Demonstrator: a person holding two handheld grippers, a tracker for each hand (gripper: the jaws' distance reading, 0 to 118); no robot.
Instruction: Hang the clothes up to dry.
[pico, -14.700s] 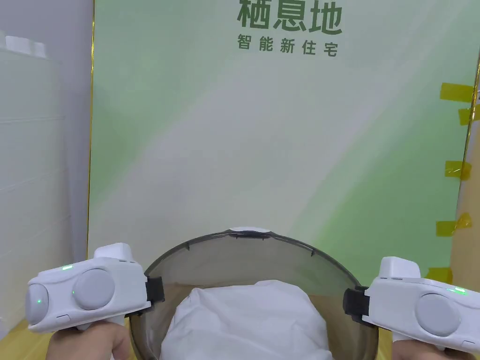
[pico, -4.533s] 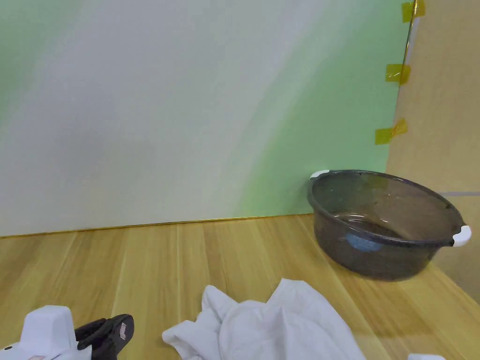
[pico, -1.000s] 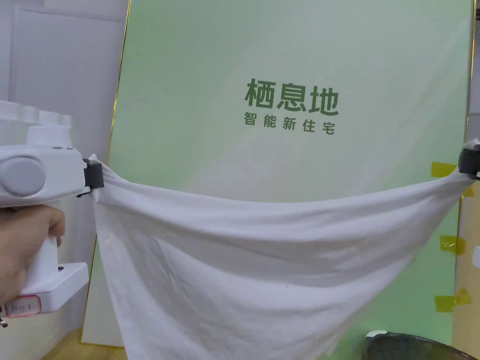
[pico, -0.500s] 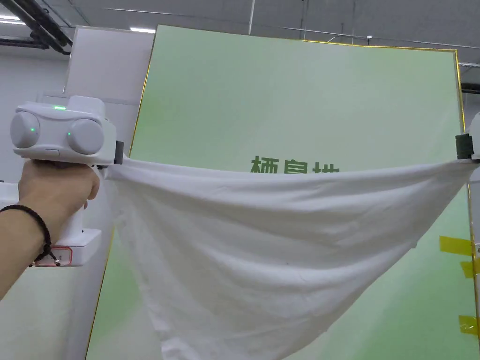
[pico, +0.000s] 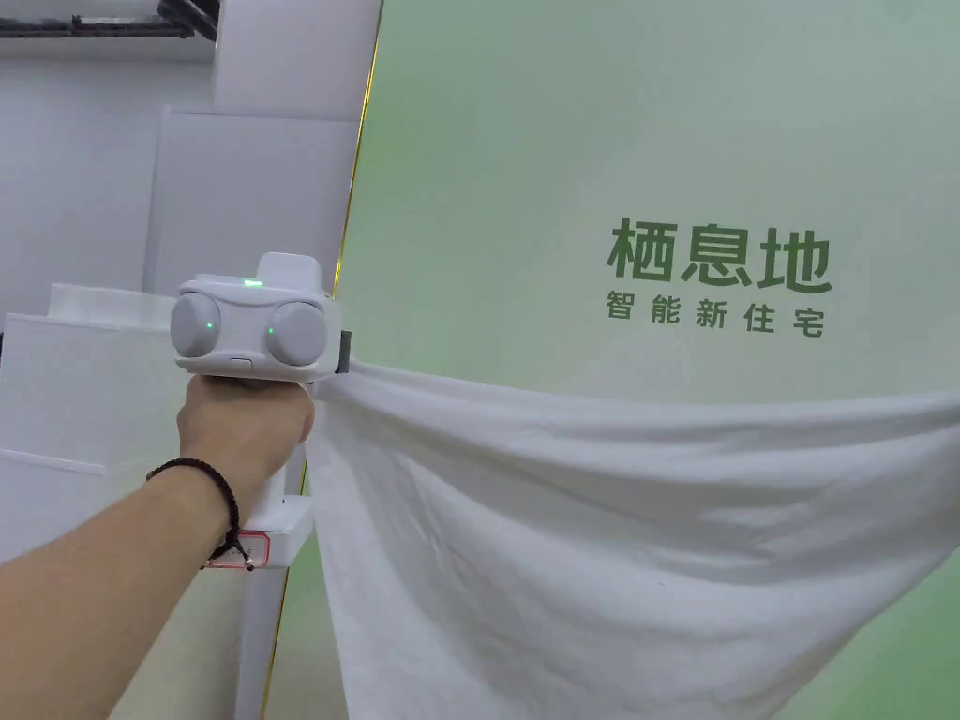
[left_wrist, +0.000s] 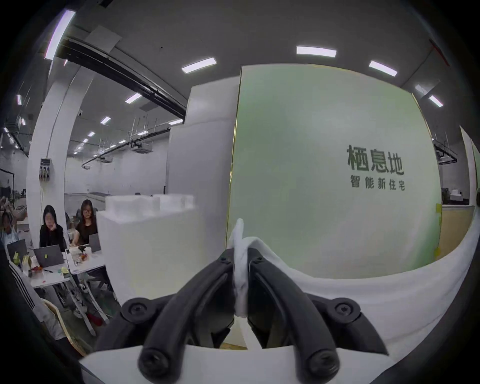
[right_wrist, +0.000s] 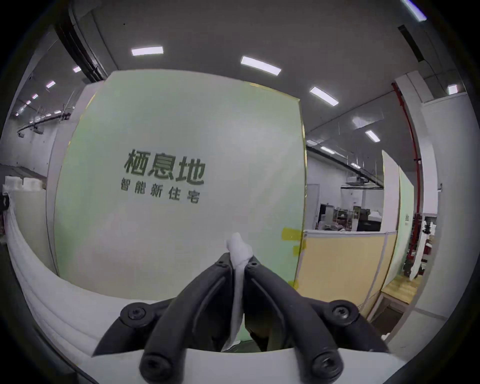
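1. Garment (pico: 609, 525), white, stretched wide across lower centre and right of head view, sagging in the middle
2. Left tool (left_wrist: 240, 262) jaws closed on a bunched corner; right tool (right_wrist: 240, 261) likewise clamped on the other corner
3. Step: carrying it spread out toward a hanging spot; no line or rack visible
4. Next: find a rail, drape top edge over it, keep tension even

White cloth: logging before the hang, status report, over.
Left gripper and right gripper: jaws shut on the white cloth. Cloth spread between them, sagging, in front of green panel. No rack or line in sight.
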